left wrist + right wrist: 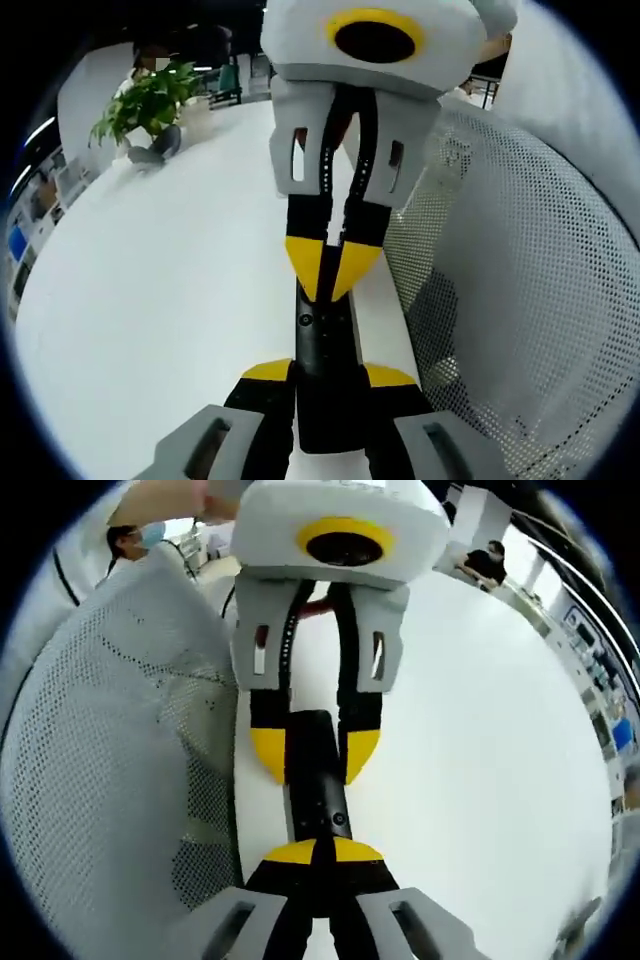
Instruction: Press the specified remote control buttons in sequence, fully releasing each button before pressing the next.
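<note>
Two grippers meet on one slim black remote [325,370]: left gripper [328,375] clamps it, right gripper's [315,852] jaws closed, pressing.

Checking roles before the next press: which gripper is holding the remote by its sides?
The left gripper: its yellow tips straddle the black remote. The right gripper has its tips shut together over the remote's button face.

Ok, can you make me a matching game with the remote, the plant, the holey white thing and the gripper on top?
Things:
1. remote
2. plant
3. mesh panel
4. right gripper

Matches:
A. green, far off on the white table
B. white, full of little holes
C. black, clamped between the left gripper jaws
D. yellow tips shut together over the remote

Pairs: 1-C, 2-A, 3-B, 4-D
</note>
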